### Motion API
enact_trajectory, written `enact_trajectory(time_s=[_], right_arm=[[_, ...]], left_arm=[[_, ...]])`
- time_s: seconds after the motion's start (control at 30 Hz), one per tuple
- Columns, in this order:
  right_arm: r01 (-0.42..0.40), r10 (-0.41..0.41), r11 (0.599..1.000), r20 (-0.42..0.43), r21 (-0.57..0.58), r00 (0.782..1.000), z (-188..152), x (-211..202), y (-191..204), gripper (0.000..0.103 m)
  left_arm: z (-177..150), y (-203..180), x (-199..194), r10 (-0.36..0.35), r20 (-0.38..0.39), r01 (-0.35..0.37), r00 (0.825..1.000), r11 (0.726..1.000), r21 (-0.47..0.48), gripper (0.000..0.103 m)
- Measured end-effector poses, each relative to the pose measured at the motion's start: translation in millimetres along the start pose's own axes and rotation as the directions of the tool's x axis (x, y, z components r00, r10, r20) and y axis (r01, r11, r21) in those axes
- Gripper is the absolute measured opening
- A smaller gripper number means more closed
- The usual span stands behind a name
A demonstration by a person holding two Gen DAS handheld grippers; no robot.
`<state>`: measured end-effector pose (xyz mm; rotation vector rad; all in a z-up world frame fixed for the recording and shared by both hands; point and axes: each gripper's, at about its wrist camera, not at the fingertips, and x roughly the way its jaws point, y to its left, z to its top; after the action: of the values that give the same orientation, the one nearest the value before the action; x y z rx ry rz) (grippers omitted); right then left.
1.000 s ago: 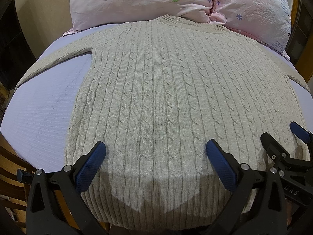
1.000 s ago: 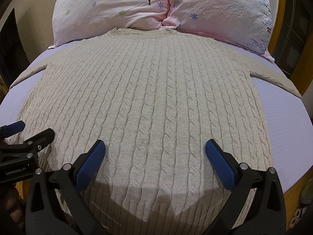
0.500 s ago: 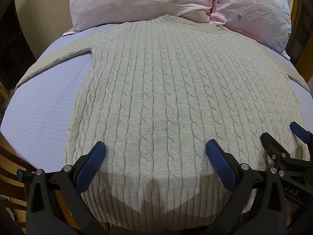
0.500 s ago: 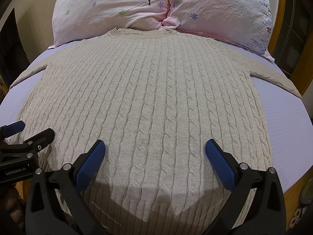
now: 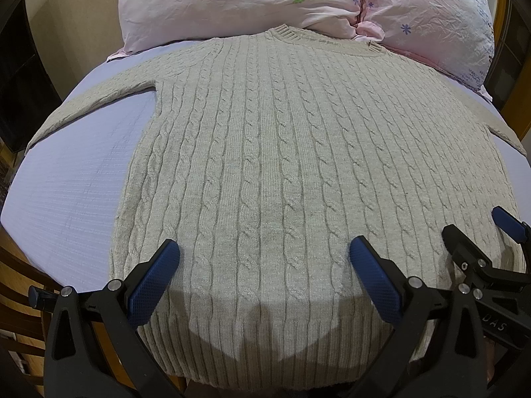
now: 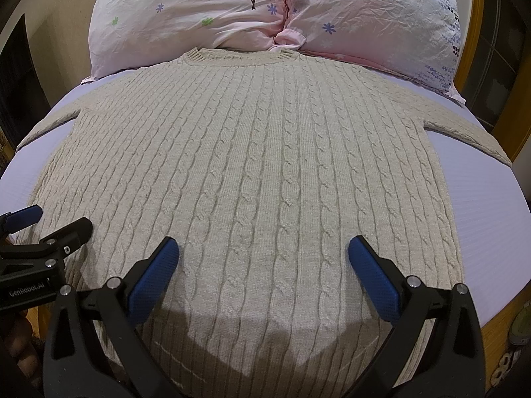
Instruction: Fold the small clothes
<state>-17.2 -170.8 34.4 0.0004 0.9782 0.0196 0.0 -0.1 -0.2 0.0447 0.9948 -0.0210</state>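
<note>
A beige cable-knit sweater (image 5: 265, 152) lies flat and spread out on a lavender bed sheet (image 5: 66, 182), collar at the far end, sleeves out to both sides. It also fills the right wrist view (image 6: 265, 165). My left gripper (image 5: 264, 258) is open and empty, held above the sweater's lower left part near the hem. My right gripper (image 6: 264, 258) is open and empty above the lower right part. The right gripper also shows at the right edge of the left wrist view (image 5: 478, 232). The left gripper shows at the left edge of the right wrist view (image 6: 53, 222).
Two pink floral pillows (image 6: 265, 10) lie at the head of the bed, touching the sweater's collar (image 6: 239, 58). A wooden bed frame (image 6: 478, 33) runs along the right side. Dark furniture (image 5: 20, 66) stands at the left. Bare sheet (image 6: 491, 205) lies right of the sweater.
</note>
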Motion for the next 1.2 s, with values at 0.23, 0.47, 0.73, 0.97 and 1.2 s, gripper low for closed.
enact_trajectory(time_s=[0.23,0.47,0.73,0.97,1.2], right_arm=[[-0.003,0.003,1.000,0.002,-0.006,1.000,-4,-4,-2,0.101],[-0.178,0.179,0.984,0.052,-0.022,0.982,10,-6,-34,0.101],[-0.126,0.014,0.821,0.201,0.557,0.980,57,-17,-260,0.077],[0.026,-0.174,0.443,0.058,0.896,0.983,57,28,-439,0.048],[-0.015,-0.207,0.288,0.078,0.957,0.975,49,51,-491,0.022]], left_arm=[[0,0,0,-0.001,0.003,0.001,1.000,1.000,0.003,0.102],[0,5,-2,-0.031,0.045,0.028,0.999,0.998,0.050,0.102],[22,54,-30,-0.189,0.283,0.185,0.940,0.982,0.043,0.102],[48,121,-31,-0.212,0.406,0.284,0.889,0.951,-0.124,0.102],[59,178,-20,-0.074,0.457,0.199,0.886,0.952,-0.232,0.102]])
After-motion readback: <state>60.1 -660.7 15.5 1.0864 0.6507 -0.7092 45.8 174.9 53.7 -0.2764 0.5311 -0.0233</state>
